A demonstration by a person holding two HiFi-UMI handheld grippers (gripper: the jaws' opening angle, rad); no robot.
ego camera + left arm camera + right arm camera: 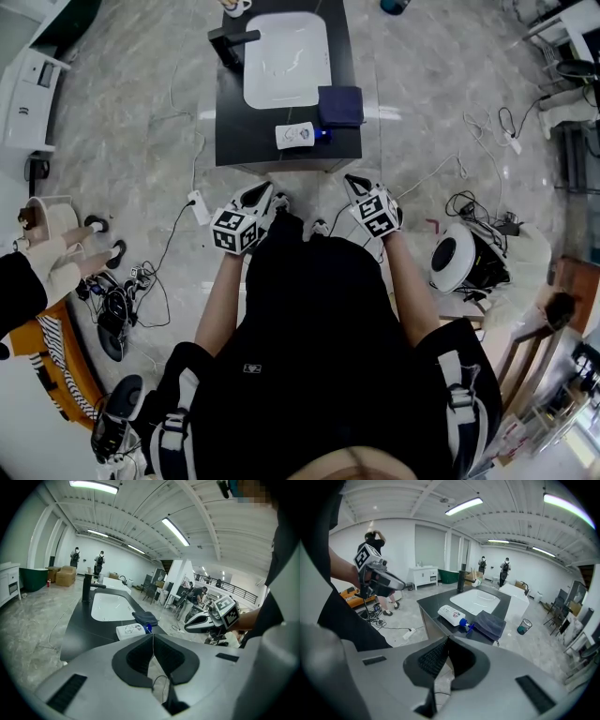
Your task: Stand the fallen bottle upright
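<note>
Both grippers are held close before the torso, short of the counter's (pixel 234 127) near edge and over the marble floor (pixel 141 112). The left gripper (pixel 277 200) is seen with its jaws pressed together at the tips, nothing between them. The right gripper (pixel 352 181) is likewise closed tight and empty. Neither is in contact with anything on the counter. Just past the near edge, the bottle (pixel 298 135) is found lying on its side on the dark top, a white body with a blue cap turned toward the right. A folded dark blue cloth (pixel 340 105) is laid just beside the cap, slightly farther back. Beyond both, a white basin (pixel 286 58) is set into the counter. A black faucet (pixel 232 42) is noted at the basin's left rim. Cables and a power strip (pixel 198 206) are strewn on the floor at left.
</note>
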